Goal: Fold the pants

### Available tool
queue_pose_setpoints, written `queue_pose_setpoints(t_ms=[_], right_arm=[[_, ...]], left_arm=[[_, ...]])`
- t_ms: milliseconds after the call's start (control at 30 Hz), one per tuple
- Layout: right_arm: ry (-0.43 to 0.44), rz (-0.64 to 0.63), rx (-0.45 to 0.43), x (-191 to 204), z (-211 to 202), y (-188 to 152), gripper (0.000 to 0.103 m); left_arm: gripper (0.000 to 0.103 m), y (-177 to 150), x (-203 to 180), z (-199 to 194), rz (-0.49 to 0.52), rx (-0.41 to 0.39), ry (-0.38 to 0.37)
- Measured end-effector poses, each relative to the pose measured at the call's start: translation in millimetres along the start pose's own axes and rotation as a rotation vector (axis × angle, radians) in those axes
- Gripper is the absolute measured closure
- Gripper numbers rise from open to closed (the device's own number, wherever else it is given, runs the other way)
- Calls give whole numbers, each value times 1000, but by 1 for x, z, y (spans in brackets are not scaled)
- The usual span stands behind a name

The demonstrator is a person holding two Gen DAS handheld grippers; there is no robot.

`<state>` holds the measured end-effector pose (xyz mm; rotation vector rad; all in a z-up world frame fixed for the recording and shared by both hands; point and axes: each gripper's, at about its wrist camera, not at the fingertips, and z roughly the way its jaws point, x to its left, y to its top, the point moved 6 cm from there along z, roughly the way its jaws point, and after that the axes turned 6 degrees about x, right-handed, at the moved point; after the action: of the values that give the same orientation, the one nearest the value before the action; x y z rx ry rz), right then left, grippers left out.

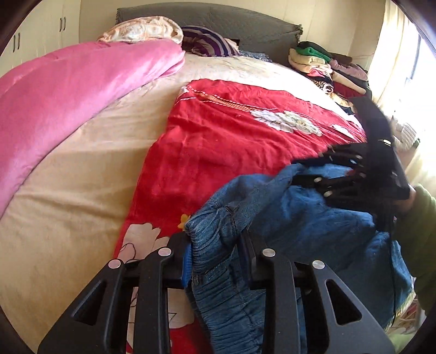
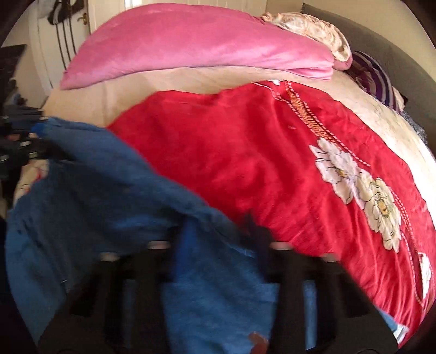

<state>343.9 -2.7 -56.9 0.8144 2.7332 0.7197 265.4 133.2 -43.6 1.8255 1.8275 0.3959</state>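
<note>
On the near edge of the bed, over the red blanket, the jeans are bunched up, elastic waistband ruffled and raised. Left gripper is clamped on that gathered waistband, denim pinched between its two black fingers. Over on the right, the right gripper is blurred in its own view, but blue denim fills the gap between its fingers and drapes over them, so it's closed on the jeans too. From the left wrist view you can see that right gripper at the far side of the cloth, with a green sleeve behind it. The blanket has white flowers printed on it and lies on a cream sheet. A pink quilt is folded along the far side, a striped pillow sits by the grey headboard, and a heap of folded clothes is piled at the corner near the bright window.
</note>
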Motion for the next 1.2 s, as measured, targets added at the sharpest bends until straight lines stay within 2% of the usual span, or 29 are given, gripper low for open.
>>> queue_pose_setpoints(t_ms=[100,333,567,800,900,1033,1200], right_arm=[[-13,23,-31,7,-18,-6,98],[3,112,-134,23,-76,-28,99],[7,122,-195,64,-120,-57,99],[29,116,-190,108,-145,-95,99],[44,114,-178,125,-150,-110,99],[52,86,-160,148,-154,-126,99],[57,68,-124,168,-150,-143,99]], left_arm=[[76,-1,6,-3,-23,-5,-17],[76,-8,-2,-21,22,-25,-34],[74,-29,-16,-48,74,-32,-34],[72,-60,-31,-65,119,-10,-38],[71,-76,-36,-73,139,28,-8],[69,-95,-45,-88,197,25,40],[62,-124,-39,-70,197,120,51]])
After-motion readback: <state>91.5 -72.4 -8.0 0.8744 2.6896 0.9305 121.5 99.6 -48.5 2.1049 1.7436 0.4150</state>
